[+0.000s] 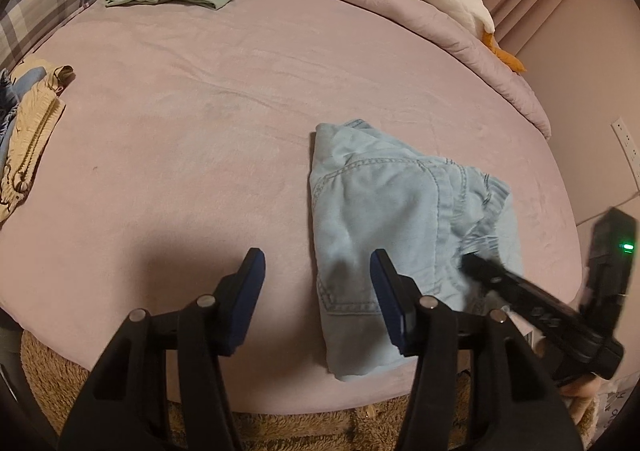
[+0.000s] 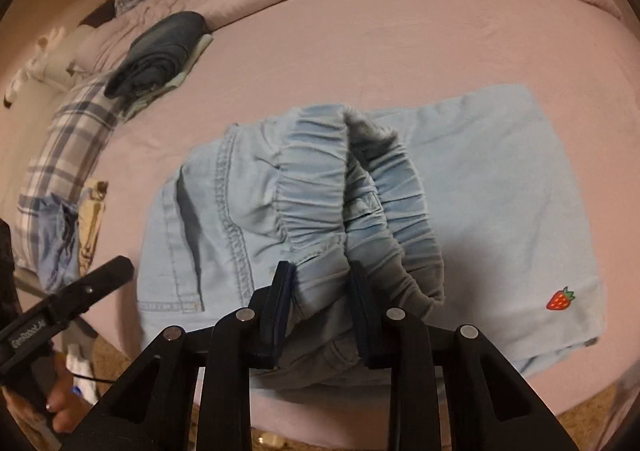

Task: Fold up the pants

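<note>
Right gripper (image 2: 320,283) pinching the gathered elastic waistband of the pants (image 2: 500,187), near the bed's (image 2: 400,31) front edge.
Soft pale-blue denim with a tiny strawberry patch, long axis running left-right across the fuzzy pink sheet; left gripper (image 1: 316,263) is spread, hovering at the pants' left edge, nothing between its pads.

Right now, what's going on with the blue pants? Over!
Right gripper pinching pants waistband. Left gripper open, fingers straddling pants edge. Nothing blocking.
</note>
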A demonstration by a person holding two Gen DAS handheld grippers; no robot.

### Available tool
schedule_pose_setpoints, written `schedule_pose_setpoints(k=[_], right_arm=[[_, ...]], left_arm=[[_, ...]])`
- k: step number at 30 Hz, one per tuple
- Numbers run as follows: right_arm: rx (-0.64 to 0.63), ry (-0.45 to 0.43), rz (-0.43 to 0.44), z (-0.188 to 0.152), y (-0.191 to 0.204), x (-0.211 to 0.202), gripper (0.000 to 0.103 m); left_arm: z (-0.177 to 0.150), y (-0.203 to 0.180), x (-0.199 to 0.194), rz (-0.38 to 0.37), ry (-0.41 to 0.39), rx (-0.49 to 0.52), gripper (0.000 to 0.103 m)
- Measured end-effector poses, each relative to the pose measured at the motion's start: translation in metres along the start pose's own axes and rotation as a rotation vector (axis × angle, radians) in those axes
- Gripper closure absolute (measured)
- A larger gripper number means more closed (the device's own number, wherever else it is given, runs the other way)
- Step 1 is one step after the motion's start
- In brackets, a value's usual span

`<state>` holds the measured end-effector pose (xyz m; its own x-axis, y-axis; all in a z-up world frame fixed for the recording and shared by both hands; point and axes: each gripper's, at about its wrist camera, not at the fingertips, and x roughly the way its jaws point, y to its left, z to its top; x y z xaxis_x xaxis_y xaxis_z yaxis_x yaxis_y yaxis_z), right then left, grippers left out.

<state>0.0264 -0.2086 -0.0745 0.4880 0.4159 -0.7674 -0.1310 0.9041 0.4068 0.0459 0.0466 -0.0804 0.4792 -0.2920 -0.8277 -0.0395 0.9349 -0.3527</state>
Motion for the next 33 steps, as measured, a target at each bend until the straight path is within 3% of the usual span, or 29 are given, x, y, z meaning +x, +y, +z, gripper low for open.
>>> schedule_pose_setpoints(k=[6,9,13,16,20,23,25,27,30,33], right_arm=[[-0.037,-0.168,0.002,0.005,0.0,-0.066,0.077],[-0.043,-0.201,-0.026,0.009,-0.005,-0.077,0.077],[0.001,-0.12,-0.106,0.008,-0.024,-0.045,0.077],[0.021,-0.042,-0.118,0.003,-0.035,-0.02,0.077],[0.005,-0.026,-0.128,0.005,-0.034,-0.019,0.076],[0.007,-0.028,-0.12,0.01,-0.031,-0.026,0.066],[0.011,-0.05,-0.111,0.013,-0.034,-0.035,0.045],[0.011,-0.075,-0.097,0.018,-0.035,-0.041,0.034],[0.017,-0.063,-0.085,0.023,-0.038,-0.033,0.034],[0.034,0.007,-0.029,0.031,-0.044,-0.012,0.034]], left_arm=[[0.0,0.0,0.006,0.007,0.015,-0.003,0.049],[-0.002,-0.003,0.013,-0.01,0.036,0.007,0.049],[-0.005,-0.007,0.025,-0.01,0.07,0.03,0.049],[-0.009,-0.008,0.032,-0.02,0.099,0.042,0.049],[-0.012,-0.008,0.037,-0.011,0.105,0.047,0.049],[-0.012,-0.009,0.036,-0.008,0.104,0.05,0.049],[-0.012,-0.008,0.035,-0.007,0.104,0.05,0.049],[-0.012,-0.01,0.035,-0.005,0.104,0.051,0.049],[-0.011,-0.013,0.036,-0.002,0.102,0.051,0.049],[-0.011,-0.013,0.036,-0.003,0.104,0.052,0.049]])
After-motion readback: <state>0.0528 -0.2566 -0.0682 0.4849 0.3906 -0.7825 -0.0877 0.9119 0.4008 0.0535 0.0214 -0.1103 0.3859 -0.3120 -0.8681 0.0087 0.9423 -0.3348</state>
